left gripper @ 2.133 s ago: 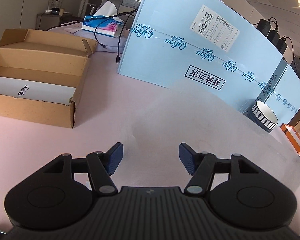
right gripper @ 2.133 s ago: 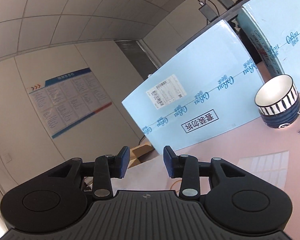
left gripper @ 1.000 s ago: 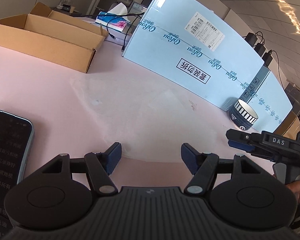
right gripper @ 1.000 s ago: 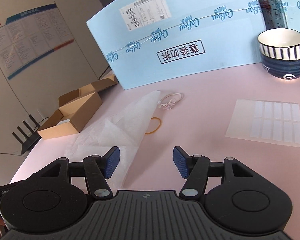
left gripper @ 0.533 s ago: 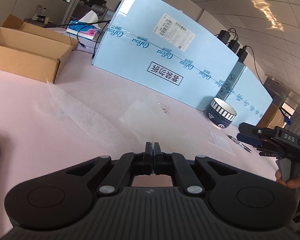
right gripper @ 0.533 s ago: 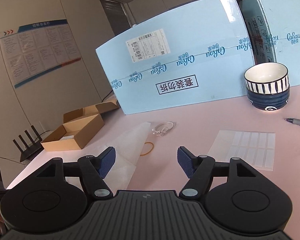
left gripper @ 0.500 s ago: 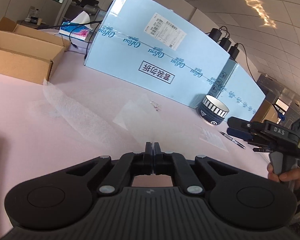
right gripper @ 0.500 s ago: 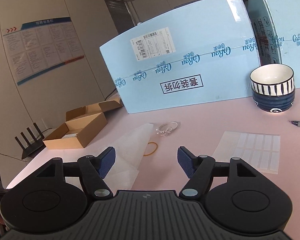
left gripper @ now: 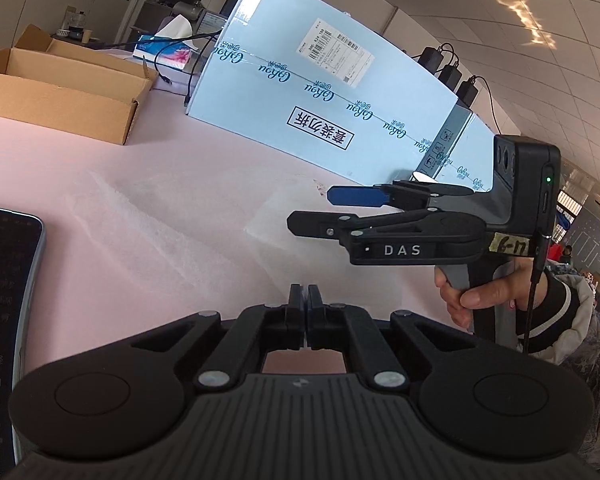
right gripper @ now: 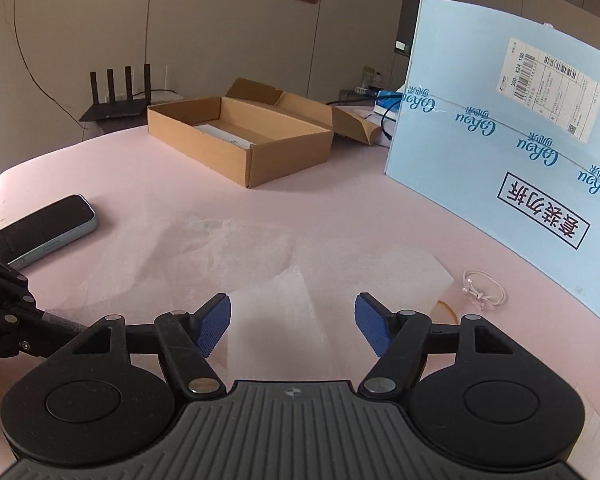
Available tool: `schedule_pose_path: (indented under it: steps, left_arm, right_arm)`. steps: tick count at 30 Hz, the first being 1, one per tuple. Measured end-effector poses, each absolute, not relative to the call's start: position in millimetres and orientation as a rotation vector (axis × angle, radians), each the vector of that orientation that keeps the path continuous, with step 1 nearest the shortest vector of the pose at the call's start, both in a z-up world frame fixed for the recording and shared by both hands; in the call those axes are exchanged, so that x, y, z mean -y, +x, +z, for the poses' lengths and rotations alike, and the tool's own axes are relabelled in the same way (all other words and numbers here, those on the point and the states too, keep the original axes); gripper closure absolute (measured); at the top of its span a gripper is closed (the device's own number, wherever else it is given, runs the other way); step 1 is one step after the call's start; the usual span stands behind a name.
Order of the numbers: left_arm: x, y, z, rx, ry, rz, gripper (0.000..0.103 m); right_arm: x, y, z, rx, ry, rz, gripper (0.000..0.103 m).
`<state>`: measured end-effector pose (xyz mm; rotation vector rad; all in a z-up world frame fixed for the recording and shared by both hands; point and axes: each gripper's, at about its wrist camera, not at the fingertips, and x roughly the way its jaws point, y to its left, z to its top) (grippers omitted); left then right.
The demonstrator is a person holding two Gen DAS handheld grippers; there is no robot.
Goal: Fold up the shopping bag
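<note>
Left gripper (left gripper: 304, 300) jaws closed; right gripper (right gripper: 293, 325) jaws closing, empty.

Left gripper (left gripper: 304, 300) jaws pressed together, right gripper (right gripper: 293, 322) jaws apart and just been closing, nothing pinched, held by a hand (left gripper: 474, 296).

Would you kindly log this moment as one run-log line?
stage: first fold | left gripper: shut on shopping bag edge | right gripper: open, closing, above bag | bag: flat on table

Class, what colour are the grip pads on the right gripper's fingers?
Blue pads, on black fingers; the right wrist view shows them best.
</note>
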<state>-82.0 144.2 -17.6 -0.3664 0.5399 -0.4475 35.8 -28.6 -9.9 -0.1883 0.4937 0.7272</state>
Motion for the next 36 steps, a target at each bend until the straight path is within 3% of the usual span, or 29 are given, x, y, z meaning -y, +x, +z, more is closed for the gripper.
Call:
schedule_pose_path:
  steps: [2, 3, 15, 19, 20, 22, 27, 36]
  left_arm:
    - [-145.0, -82.4, -18.3, -0.540, -0.364, -0.442, 0.102]
    - [-145.1, -82.0, -18.7, -0.541, -0.361, -0.440, 0.102]
    - [-140.6, -76.4, -20.2, -0.534, -0.328, -0.408, 0.102]
    - [-134.5, -70.0, -18.1, -0.529, -0.319, -0.439, 0.102]
    - [-132.2, -67.1, -17.0, -0.528, -0.311, -0.449, 0.102]
    - [-127.8, -63.5, -14.4, -0.522, -0.302, -0.467, 0.102]
    - [-121.2, -68.0, -11.2, -0.504, -0.311, -0.473, 0.102]
    - [-119.5, -72.2, -13.2, -0.527, -0.296, -0.444, 0.101]
  right_arm:
    - [32.3, 41.3, -16.7, -0.546, -0.150, 0.736, 0.093]
    - [36.6, 41.0, -18.2, -0.550, -0.123, 0.749, 0.097]
    - [173.1, -36.1, -2.7, -0.382, 0.336, 0.531, 0.102]
    - [212.5, -70.8, -21.8, -0.398, 0.409, 0.404, 0.095]
    - [219.9, -74.6, -25.9, -0.412, 0.427, 0.393, 0.076]
    - [227.7, -75.4, -28.4, -0.423, 0.453, 0.397, 0.060]
    - [200.8, -49.3, -11.6, -0.392, 0.363, 0.539, 0.059]
    - [86.6, 45.2, -12.9, -0.554, 0.118, 0.753, 0.059]
